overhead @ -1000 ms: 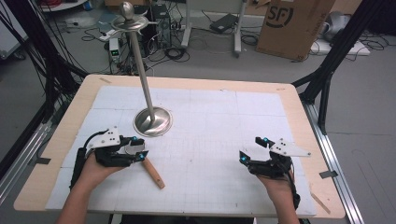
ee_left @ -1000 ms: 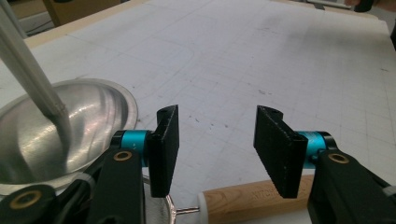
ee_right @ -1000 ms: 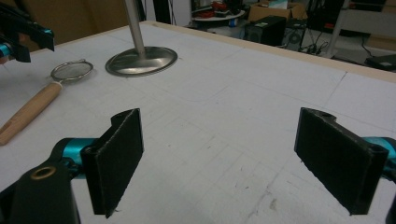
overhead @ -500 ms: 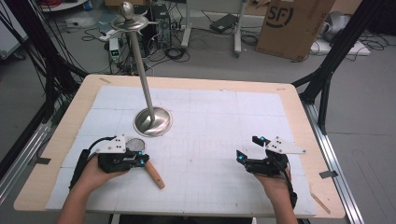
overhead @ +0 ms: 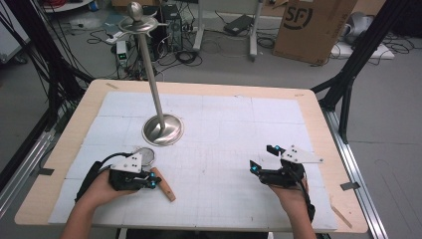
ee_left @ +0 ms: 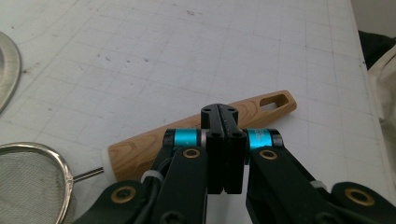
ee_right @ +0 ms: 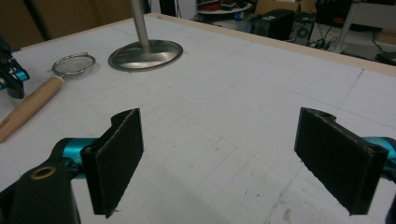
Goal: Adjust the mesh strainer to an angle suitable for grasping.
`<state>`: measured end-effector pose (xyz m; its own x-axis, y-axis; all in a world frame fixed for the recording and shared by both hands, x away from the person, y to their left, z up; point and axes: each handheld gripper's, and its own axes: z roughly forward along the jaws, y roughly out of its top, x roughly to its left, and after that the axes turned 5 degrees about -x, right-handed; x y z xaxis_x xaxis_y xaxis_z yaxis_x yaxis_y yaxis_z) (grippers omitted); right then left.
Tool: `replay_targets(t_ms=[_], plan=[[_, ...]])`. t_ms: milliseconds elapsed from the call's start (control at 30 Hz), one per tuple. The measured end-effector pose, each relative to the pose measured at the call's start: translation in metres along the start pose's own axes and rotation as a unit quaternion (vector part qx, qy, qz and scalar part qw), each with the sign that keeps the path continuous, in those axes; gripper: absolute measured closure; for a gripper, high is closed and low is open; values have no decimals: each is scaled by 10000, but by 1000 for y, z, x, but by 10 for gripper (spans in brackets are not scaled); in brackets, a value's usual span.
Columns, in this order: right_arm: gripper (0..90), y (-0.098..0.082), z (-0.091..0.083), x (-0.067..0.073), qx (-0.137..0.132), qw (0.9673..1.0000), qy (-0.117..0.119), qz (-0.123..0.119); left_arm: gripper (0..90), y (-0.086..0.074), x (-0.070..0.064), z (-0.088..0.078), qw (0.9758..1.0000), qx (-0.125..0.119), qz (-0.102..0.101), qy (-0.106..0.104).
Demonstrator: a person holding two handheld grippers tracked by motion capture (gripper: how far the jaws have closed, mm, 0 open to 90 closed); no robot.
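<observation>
White gridded matting (overhead: 234, 144) covers the wood-edged surface (overhead: 74, 129) where I sit, with cables, a computer tower and a cardboard box (overhead: 311, 27) on the floor beyond. Near the back left of the mat stands a tall metal stand (overhead: 149, 79), its pole rising from a round steel base (overhead: 162, 130) and tilting slightly in the high view.

My left gripper (overhead: 149, 181) rests low at the front left, its fingers (ee_left: 225, 140) pressed flat together with nothing between them. Just beyond their tips lies a small strainer: its wooden handle (ee_left: 196, 135) runs across the left gripper view, slotted end to the right, and a thin wire joins it to the mesh bowl (ee_left: 30, 179) at the lower left. From above, the handle (overhead: 163, 183) angles toward the front of the surface just right of my left gripper, and the mesh bowl (overhead: 145, 156) sits between the gripper and the stand's base. Whether the closed tips touch the handle, I cannot tell.

My right gripper (overhead: 263, 158) hovers at the front right, well apart from the strainer, its fingers (ee_right: 120, 154) spread wide over bare mat. Its camera looks across the surface to the strainer (ee_right: 74, 64) and the stand's base (ee_right: 145, 55) in the distance.
</observation>
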<state>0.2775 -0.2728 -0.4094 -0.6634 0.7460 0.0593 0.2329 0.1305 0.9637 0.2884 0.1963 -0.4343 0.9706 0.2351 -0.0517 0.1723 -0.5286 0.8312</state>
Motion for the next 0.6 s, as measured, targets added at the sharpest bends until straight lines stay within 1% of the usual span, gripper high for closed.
replay_targets(t_ms=[100,200,300,367,467,500,567,600], plan=[[146,0,0,0,-4,10000,3,-25,896,1,0,3,9999,83,56,14],[145,0,0,0,4,10000,-3,-31,896,3,-1,7,10000,61,-3,34],[146,-1,2,0,37,10000,-3,-16,896,9,-3,14,9999,111,70,50],[146,-1,2,0,49,10000,7,-31,896,15,-3,21,9998,112,68,138],[145,0,1,0,20,10000,-10,-20,894,20,-2,28,9995,72,-4,305],[146,0,0,0,17,10000,-17,-11,894,20,-2,28,9995,72,-4,305],[146,0,0,-1,33,10000,-15,-12,894,23,-2,35,9993,39,-41,377],[146,0,0,-1,52,10000,3,6,894,24,-1,38,9992,68,-20,398]])
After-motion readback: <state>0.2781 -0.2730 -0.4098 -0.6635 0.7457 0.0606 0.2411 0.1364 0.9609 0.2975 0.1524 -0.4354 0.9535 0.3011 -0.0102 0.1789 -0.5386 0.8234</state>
